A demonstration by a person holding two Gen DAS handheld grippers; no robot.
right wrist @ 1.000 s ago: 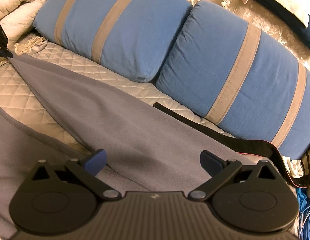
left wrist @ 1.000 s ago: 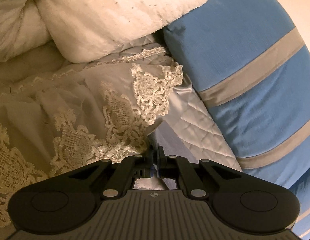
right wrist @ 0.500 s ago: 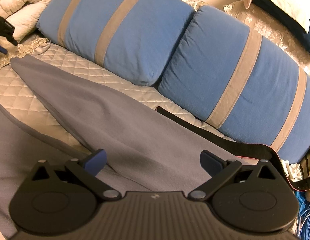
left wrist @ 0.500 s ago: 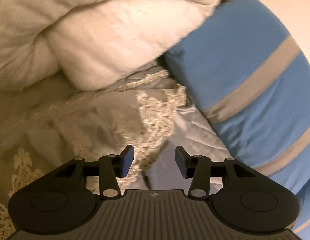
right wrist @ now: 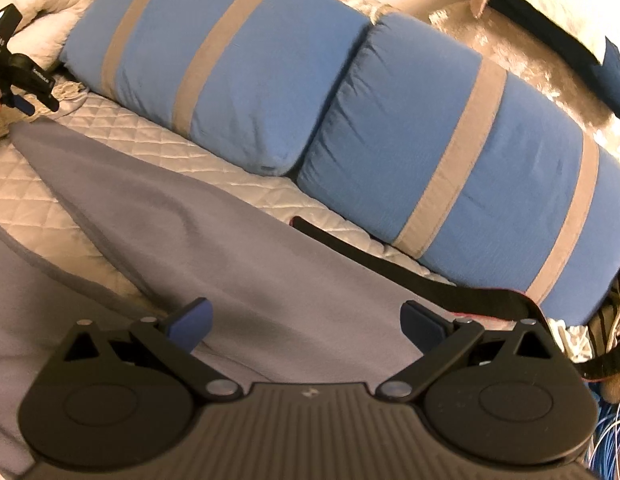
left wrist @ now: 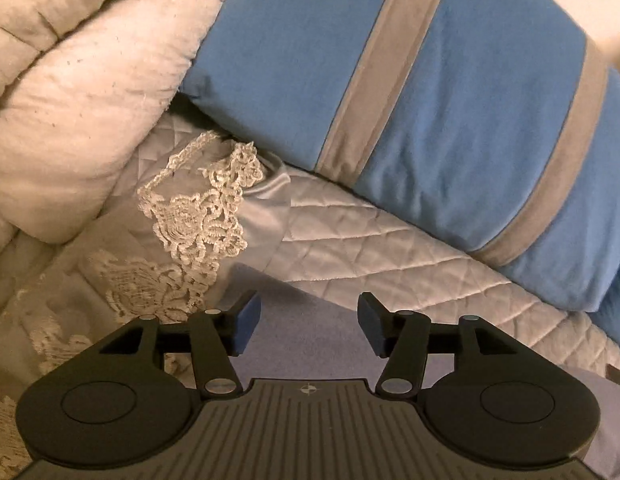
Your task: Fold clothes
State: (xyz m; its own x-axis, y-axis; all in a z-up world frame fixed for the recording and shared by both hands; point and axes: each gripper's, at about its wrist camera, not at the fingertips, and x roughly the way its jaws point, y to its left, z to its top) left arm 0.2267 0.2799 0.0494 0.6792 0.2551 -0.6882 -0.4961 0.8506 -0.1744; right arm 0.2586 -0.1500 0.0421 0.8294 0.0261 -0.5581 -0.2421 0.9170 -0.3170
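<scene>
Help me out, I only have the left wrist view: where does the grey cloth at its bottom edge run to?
Observer: The grey garment lies flat along the quilted cover, widening toward the right gripper.
Operator: Is that gripper holding it?
Observer: No, its jaws stand wide open over the cloth.
Operator: Anything beside the cloth?
Observer: A black strap lies between it and a second blue pillow.

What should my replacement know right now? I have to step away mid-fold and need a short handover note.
Left gripper: jaws have just been opening, nothing between them, above the tip of the grey cloth garment.
Right gripper: open, empty, over the garment's wider part.
Garment lies spread on the white quilted bedspread, in front of the blue grey-striped pillows.
Done: corner pulled out and released.
Left: the folds themselves.
</scene>
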